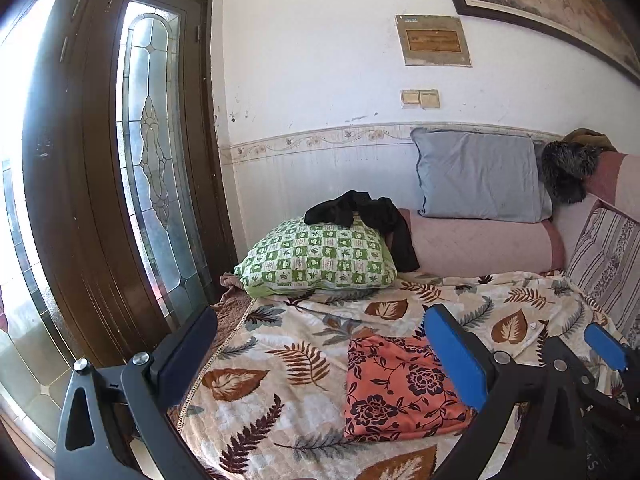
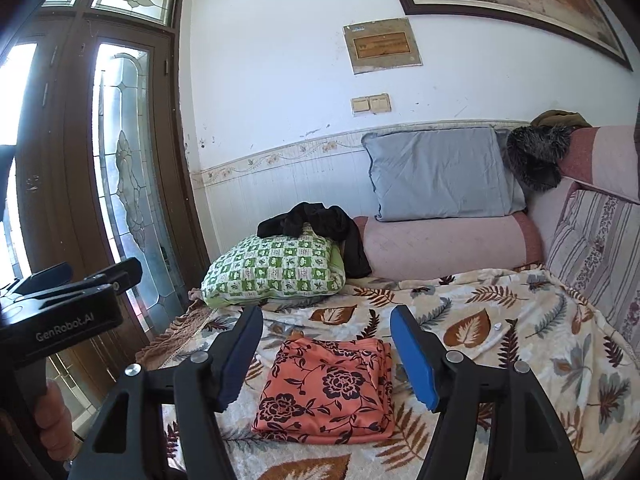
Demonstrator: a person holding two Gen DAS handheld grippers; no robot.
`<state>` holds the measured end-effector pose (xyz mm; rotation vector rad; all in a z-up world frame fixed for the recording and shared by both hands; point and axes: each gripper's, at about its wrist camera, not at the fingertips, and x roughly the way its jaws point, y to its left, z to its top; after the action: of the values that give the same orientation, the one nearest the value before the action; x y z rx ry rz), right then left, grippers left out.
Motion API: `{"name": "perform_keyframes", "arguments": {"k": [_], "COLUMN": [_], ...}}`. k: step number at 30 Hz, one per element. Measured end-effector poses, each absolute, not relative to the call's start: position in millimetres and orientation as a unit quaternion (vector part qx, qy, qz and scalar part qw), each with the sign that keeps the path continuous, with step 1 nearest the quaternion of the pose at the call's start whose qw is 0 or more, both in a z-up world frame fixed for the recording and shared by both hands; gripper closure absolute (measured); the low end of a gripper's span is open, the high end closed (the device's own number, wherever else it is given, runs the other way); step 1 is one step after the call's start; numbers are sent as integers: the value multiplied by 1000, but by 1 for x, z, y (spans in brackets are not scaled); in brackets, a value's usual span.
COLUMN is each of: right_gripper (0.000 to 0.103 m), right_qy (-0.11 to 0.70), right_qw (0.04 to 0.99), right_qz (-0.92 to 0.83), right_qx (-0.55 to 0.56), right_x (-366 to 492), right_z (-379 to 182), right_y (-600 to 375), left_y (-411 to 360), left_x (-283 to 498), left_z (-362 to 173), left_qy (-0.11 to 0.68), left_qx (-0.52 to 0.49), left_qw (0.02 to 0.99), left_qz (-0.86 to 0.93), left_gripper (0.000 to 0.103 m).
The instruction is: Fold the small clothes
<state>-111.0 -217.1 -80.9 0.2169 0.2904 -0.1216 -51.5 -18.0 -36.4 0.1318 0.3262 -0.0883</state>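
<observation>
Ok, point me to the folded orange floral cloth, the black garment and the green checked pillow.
folded orange floral cloth (image 2: 326, 394), right wrist view, middle of top face.
black garment (image 2: 316, 220), right wrist view, bunched part on the pillow.
green checked pillow (image 1: 320, 258), left wrist view, centre of its cover.

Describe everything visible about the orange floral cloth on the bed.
The orange cloth with dark floral print looks like thin, soft fabric, folded into a flat, roughly rectangular stack whose layered edges show along its right side. It lies on the leaf-patterned blanket, in front of the open right gripper. Neither gripper touches it; the left gripper is open too.
</observation>
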Motion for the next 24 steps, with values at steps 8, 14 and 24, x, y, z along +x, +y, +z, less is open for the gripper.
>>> {"name": "perform_keyframes", "arguments": {"k": [8, 14, 24], "right_gripper": [33, 33, 33], "right_qy": [143, 132, 133], "right_qw": [980, 981, 982], "right_qz": [-81, -94, -93], "right_qx": [113, 104, 100], "right_x": [-121, -130, -134], "right_z": [-75, -66, -62], "right_y": [-220, -219, -214], "left_y": [-12, -2, 7], "left_x": [-69, -73, -76], "left_z": [-20, -17, -14], "left_qy": [149, 145, 141], "left_qx": [50, 23, 29], "left_qw": [986, 988, 989], "left_qz": [-46, -43, -36], "left_gripper": [0, 0, 0]}}
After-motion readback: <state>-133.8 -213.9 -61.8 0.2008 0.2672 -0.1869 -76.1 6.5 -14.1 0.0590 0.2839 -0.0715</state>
